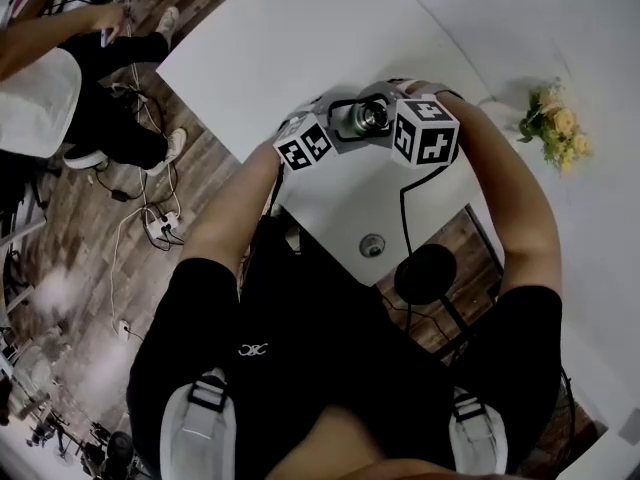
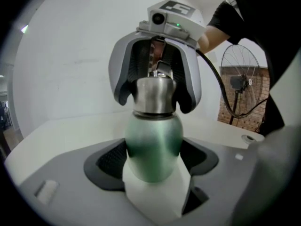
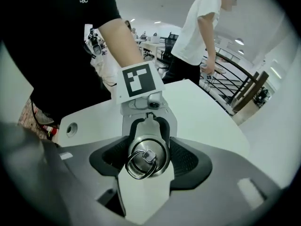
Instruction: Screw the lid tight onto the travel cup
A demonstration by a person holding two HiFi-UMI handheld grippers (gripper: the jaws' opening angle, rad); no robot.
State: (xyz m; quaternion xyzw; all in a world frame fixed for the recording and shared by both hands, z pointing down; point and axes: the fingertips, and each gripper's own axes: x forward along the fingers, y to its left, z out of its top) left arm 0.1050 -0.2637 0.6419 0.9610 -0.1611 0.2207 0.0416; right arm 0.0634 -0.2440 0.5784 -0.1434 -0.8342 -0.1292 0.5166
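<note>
The travel cup's green body [image 2: 153, 145] sits between the dark pads of my left gripper [image 2: 153, 160], which is shut on it. The cup's neck points away from that camera. Its steel lid [image 2: 154, 95] is on top, and my right gripper [image 2: 155, 103] comes from the far side with a curved finger hugging each flank. In the right gripper view the lid [image 3: 155, 152], with its wire ring [image 3: 139, 164], fills the gap of my right gripper [image 3: 146, 161], with the pads against its rim. In the head view both marker cubes meet over the table around the lid [image 1: 372, 116].
The white table [image 1: 280, 48] has a cable hole [image 1: 372, 245] near its front edge. A bunch of flowers [image 1: 555, 128] lies at the right. One seated person [image 1: 60, 78] and floor cables [image 1: 160, 226] are at the left. A fan [image 2: 240, 81] stands behind.
</note>
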